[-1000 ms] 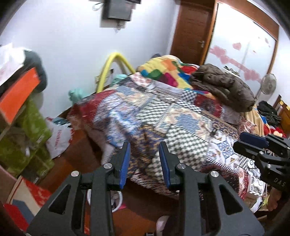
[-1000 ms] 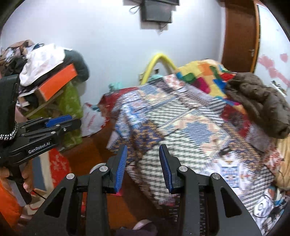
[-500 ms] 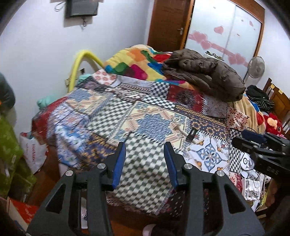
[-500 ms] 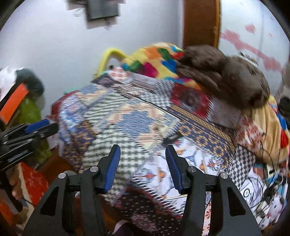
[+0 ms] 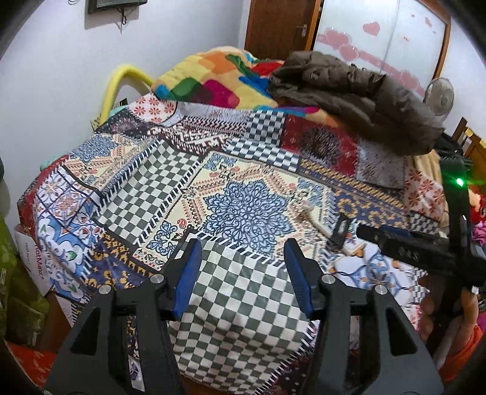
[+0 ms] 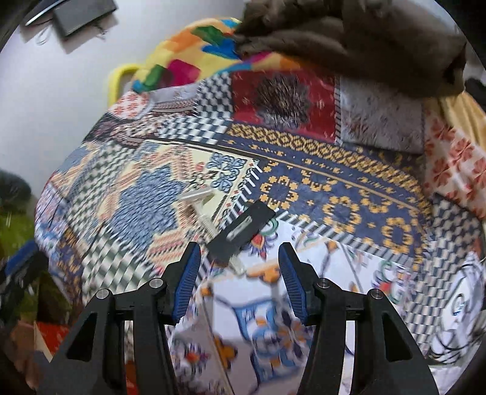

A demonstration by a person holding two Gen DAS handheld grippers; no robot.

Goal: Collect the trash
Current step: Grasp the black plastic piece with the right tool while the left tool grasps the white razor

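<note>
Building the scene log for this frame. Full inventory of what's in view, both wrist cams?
patchwork bedspread: 1, multicolour, covers the bed
black flat piece: 1, black, on the bedspread just ahead of the right gripper
pale strip: 1, whitish, on the bedspread left of the black piece; blurred
brown jacket: 1, brown, far end of the bed
colour-block blanket: 1, yellow, orange, green, pink, under the jacket
yellow hoop: 1, behind the bed by the wall
door: 1, brown, back wall
fan: 1, pale, far right
left gripper: open, empty, over the checked patch
right gripper: open, empty
</note>
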